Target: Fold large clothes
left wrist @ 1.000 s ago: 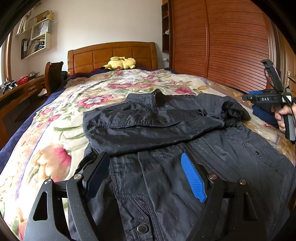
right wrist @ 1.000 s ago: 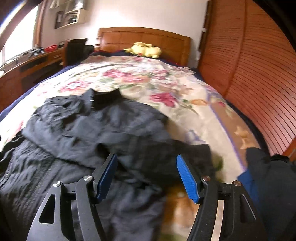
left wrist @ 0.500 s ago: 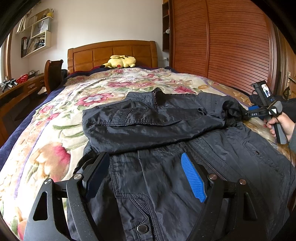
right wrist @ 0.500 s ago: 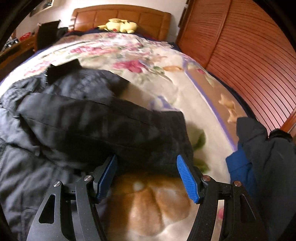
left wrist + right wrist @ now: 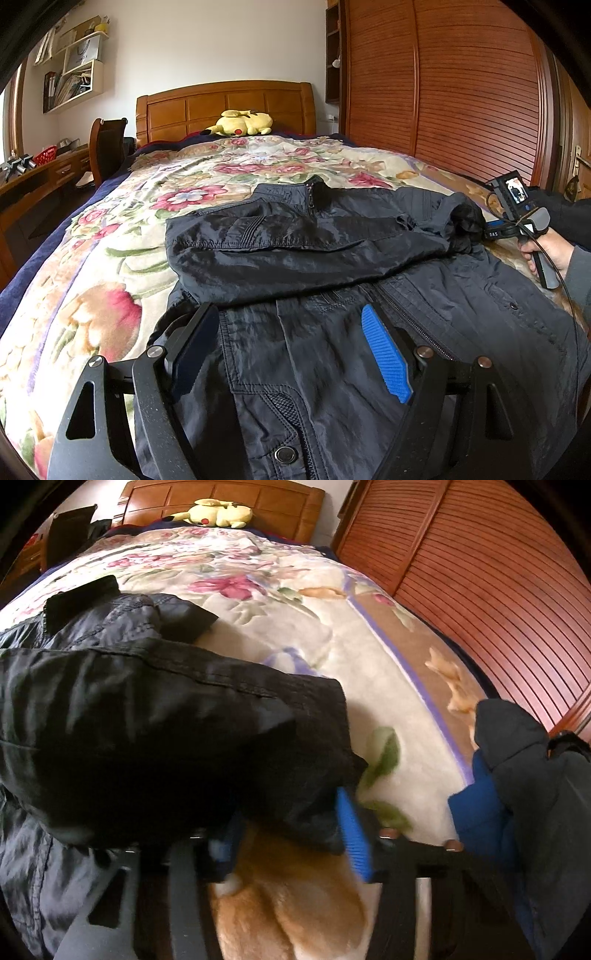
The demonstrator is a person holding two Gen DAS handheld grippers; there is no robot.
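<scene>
Bedroom with a wooden headboard (image 5: 225, 107) and a floral blanket (image 5: 110, 236) covering the bed. On that blanket lies my dark, glossy jacket (image 5: 332, 258), front up, zip and snaps showing, one sleeve (image 5: 295, 236) folded across the chest below the collar. My left gripper (image 5: 291, 350) hovers over the hem nearest me, jaws spread, holding nothing. At the jacket's other side, my right gripper (image 5: 288, 834) has just been closing, its blue pads around the black cuff (image 5: 303, 768); whether they pinch it I cannot tell.
</scene>
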